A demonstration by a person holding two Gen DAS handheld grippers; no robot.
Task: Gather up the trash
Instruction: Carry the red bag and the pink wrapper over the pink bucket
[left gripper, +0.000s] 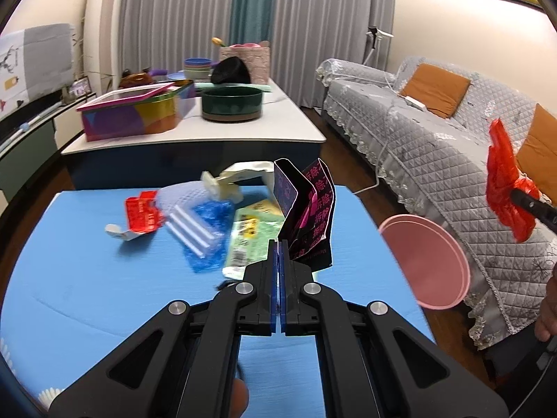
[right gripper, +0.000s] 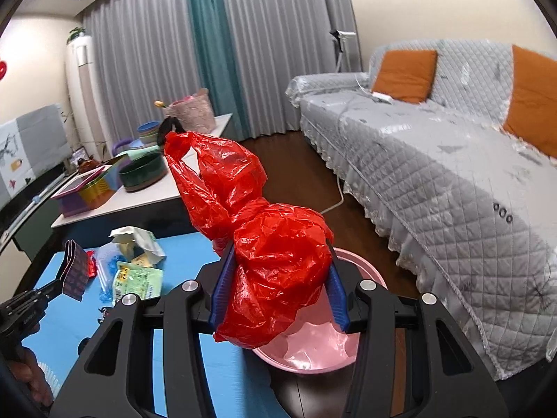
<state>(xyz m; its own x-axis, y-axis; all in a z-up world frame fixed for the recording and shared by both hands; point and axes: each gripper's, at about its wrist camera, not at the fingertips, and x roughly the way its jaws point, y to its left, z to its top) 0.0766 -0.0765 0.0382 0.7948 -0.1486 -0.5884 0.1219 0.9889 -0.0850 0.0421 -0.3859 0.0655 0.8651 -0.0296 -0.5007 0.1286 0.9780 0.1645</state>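
My left gripper (left gripper: pixel 280 247) is shut on a black and pink wrapper (left gripper: pixel 308 212) and holds it above the blue table (left gripper: pixel 87 278); it also shows in the right wrist view (right gripper: pixel 73 271). My right gripper (right gripper: pixel 278 278) is shut on a crumpled red plastic bag (right gripper: pixel 275 244), held above the pink bin (right gripper: pixel 313 351). In the left wrist view the red bag (left gripper: pixel 504 181) hangs to the right of the pink bin (left gripper: pixel 424 261). Loose trash lies on the table: a red wrapper (left gripper: pixel 142 214), a clear blue packet (left gripper: pixel 205 230), a green packet (left gripper: pixel 250 240), a cream carton (left gripper: pixel 236 177).
A white table (left gripper: pixel 243 122) behind holds a colourful tin (left gripper: pixel 135 115), a dark green bowl (left gripper: pixel 231 104) and stacked bowls. A grey quilted sofa (right gripper: pixel 435 174) with orange cushions stands on the right. Dark wood floor lies between.
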